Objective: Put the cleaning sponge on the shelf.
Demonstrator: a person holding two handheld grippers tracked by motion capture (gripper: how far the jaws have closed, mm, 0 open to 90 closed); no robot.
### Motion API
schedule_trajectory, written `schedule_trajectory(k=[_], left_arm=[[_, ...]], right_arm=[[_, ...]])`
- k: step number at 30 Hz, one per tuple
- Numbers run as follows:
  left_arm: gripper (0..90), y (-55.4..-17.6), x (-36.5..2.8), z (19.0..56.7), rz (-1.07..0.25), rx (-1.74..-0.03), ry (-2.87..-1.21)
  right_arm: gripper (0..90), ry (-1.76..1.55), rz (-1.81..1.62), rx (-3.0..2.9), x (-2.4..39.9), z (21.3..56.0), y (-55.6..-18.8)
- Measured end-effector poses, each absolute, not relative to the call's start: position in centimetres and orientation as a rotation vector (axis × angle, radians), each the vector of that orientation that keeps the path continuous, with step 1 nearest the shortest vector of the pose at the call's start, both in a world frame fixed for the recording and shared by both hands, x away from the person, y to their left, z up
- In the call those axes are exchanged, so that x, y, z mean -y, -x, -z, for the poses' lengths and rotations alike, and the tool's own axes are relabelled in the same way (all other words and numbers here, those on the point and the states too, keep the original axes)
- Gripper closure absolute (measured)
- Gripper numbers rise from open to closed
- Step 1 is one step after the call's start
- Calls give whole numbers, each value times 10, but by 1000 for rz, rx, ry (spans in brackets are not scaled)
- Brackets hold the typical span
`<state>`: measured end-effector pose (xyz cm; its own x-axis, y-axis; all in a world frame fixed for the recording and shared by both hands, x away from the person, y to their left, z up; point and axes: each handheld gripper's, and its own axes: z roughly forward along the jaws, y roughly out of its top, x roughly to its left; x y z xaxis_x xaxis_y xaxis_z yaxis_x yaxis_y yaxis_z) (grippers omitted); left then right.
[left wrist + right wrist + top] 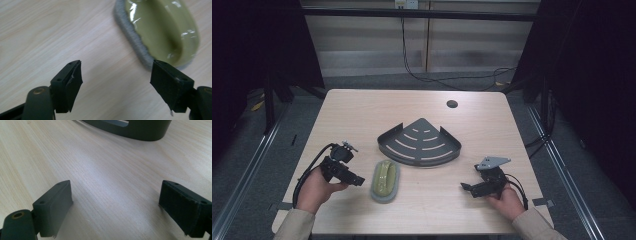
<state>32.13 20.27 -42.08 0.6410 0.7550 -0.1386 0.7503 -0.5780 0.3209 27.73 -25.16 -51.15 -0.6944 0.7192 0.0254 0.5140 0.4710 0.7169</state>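
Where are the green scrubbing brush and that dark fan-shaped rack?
green scrubbing brush (385,180): high view, on its glossy top.
fan-shaped rack (419,142): high view, on its slotted floor.

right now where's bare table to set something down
Free: the far strip behind the rack up to the hole, and the near edge between the brush and the right tongs. Crowded: the middle, where brush and rack sit close, left tongs beside the brush.
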Motion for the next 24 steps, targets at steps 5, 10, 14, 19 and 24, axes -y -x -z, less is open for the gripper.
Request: schedule_trajectory(k=[5, 10, 14, 19, 24], left_arm=[[319, -324, -189, 412, 14, -1191, -2530], [346, -329, -178, 404, 28, -1212, -2546], [351, -333, -170, 401, 47, -1253, -2529], [356, -335, -162, 401, 76, -1282, -2519], [362, -339, -155, 403, 91, -1288, -2528]], right_arm=[[108, -1052, -1049, -2443, 252, 511, -277], [108, -1054, -1048, -2443, 252, 511, -277], [109, -1055, -1049, -2443, 252, 511, -277], [109, -1055, -1048, -2443, 252, 511, -277], [109, -1054, -1049, -2443, 252, 511, -277]])
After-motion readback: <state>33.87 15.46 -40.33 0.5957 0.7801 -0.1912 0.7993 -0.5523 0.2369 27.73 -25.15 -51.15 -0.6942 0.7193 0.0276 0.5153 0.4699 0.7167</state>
